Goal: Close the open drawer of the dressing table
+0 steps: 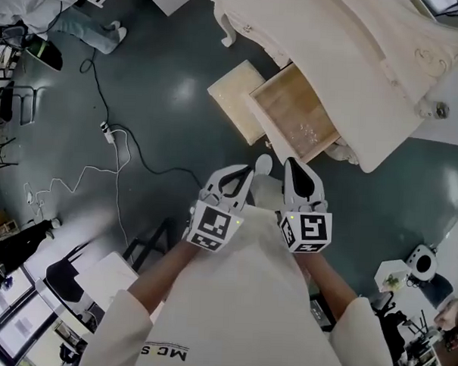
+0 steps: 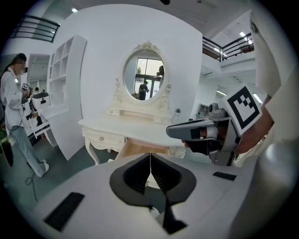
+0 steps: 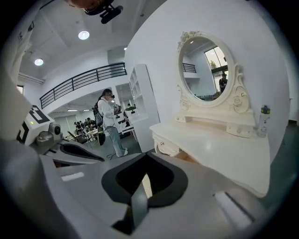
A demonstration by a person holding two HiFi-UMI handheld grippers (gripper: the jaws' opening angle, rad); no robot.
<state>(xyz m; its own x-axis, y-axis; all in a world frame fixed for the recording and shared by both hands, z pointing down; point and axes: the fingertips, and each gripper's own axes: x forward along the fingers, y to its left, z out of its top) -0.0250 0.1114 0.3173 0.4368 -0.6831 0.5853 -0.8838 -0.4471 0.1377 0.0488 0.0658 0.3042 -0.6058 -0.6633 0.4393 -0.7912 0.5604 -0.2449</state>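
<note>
I am on the approach. The drawer (image 1: 294, 119) stands pulled out of the dressing table (image 1: 348, 62), ahead of both grippers and untouched. The left gripper (image 1: 243, 174) and right gripper (image 1: 296, 168) are closed on nothing, side by side. Next I must bring the tips to the drawer front, which looks unobstructed, and push straight in.

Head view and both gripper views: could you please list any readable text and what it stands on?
"MC", with a partial "S" beside it: on the person's white top, rest hidden by folds.
Left tool and right tool: square marker patterns only, no words.
Nothing else is readable.
</note>
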